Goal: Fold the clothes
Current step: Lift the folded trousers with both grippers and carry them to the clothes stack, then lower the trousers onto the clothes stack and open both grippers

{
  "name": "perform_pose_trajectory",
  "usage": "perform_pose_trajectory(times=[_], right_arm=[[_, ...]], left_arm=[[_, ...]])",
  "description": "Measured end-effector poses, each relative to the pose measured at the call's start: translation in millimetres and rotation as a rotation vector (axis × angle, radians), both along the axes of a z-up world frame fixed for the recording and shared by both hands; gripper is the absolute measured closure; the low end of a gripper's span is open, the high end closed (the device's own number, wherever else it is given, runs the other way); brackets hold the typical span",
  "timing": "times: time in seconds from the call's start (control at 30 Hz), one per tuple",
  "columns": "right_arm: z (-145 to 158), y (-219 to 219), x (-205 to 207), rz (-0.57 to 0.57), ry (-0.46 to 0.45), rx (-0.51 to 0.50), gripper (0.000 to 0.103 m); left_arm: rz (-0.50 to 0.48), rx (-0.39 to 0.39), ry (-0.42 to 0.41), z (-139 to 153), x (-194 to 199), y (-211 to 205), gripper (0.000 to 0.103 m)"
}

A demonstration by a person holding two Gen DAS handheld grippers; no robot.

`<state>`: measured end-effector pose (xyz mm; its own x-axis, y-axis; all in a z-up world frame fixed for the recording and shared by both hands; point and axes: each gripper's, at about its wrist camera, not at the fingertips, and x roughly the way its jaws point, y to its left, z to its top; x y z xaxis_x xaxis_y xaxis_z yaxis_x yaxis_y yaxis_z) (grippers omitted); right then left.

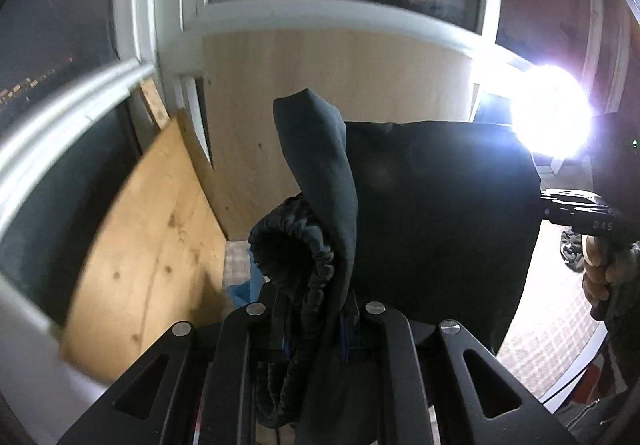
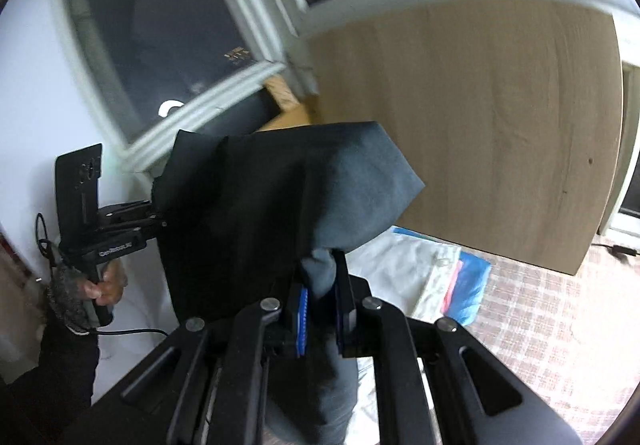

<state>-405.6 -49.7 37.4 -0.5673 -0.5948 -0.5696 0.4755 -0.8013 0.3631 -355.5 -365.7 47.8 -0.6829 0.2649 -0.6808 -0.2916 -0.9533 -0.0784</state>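
Observation:
A dark garment (image 1: pixel 432 213) with an elastic gathered band (image 1: pixel 304 245) hangs in the air, stretched between both grippers. My left gripper (image 1: pixel 316 325) is shut on one edge of it, by the band. My right gripper (image 2: pixel 322 301) is shut on the other edge of the dark garment (image 2: pixel 256 213). In the left wrist view the right gripper (image 1: pixel 540 201) shows at the far right, held by a hand. In the right wrist view the left gripper (image 2: pixel 158 215) shows at the left, gripping the cloth's far edge.
A wooden panel (image 1: pixel 344 93) stands under the white window frame (image 1: pixel 320 17). A plywood sheet (image 1: pixel 152 245) leans at the left. A bright lamp (image 1: pixel 552 117) glares at the right. White and blue fabrics (image 2: pixel 440 277) lie on a checked surface (image 2: pixel 540 309).

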Motion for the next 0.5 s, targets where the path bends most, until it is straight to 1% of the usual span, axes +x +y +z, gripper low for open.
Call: perform_pose_trajectory(times=[0.2, 0.33, 0.4, 0.47, 0.5], right_arm=[[-42.2, 8.7, -53.3, -0.069, -0.098, 0.048, 0.094], [-74.1, 11.5, -78.2, -0.089, -0.155, 0.089, 0.094], [-87.8, 11.5, -86.6, -0.088, -0.175, 0.105, 0.094], [-98.4, 12.1, -92.7, -0.082, -0.191, 0.119, 0.093], [-101.8, 12.6, -95.9, -0.079, -0.204, 0.126, 0.090]], left_arm=[[-0.040, 0.065, -0.088, -51.0, -63.7, -3.8, 0.088], [-0.047, 0.044, -0.137, -83.9, -96.4, 2.3, 0.087], [-0.043, 0.042, -0.153, -94.7, -106.2, 2.2, 0.086], [-0.026, 0.054, -0.167, -103.4, -118.1, -2.6, 0.080], [-0.013, 0.067, -0.175, -105.8, -120.0, -5.8, 0.079]])
